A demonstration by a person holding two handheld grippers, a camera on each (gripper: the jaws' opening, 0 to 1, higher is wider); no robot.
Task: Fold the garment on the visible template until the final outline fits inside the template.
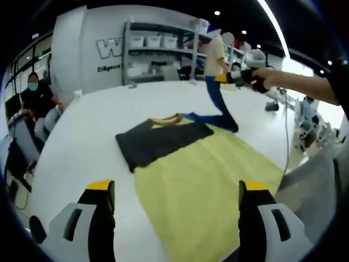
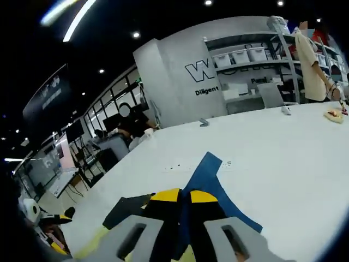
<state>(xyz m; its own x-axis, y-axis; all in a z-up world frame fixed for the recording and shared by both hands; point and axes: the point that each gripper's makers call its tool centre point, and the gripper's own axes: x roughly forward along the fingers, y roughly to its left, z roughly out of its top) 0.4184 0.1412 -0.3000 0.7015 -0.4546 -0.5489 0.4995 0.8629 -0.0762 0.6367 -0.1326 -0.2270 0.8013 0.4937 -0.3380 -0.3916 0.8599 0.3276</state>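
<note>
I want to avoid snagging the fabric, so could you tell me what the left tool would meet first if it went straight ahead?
Most likely the yellow template: it lies on the white table directly ahead of the open left tool. The dark garment lies farther on; depth is uncertain.

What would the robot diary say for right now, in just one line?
left gripper: open, above yellow template | right gripper: shut on blue sleeve, lifted | dark garment: on white table | fold: unfinished

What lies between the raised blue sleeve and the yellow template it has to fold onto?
Nothing visible: the right gripper holds the blue sleeve above the white table, and the yellow template beside the dark garment lies bare.
</note>
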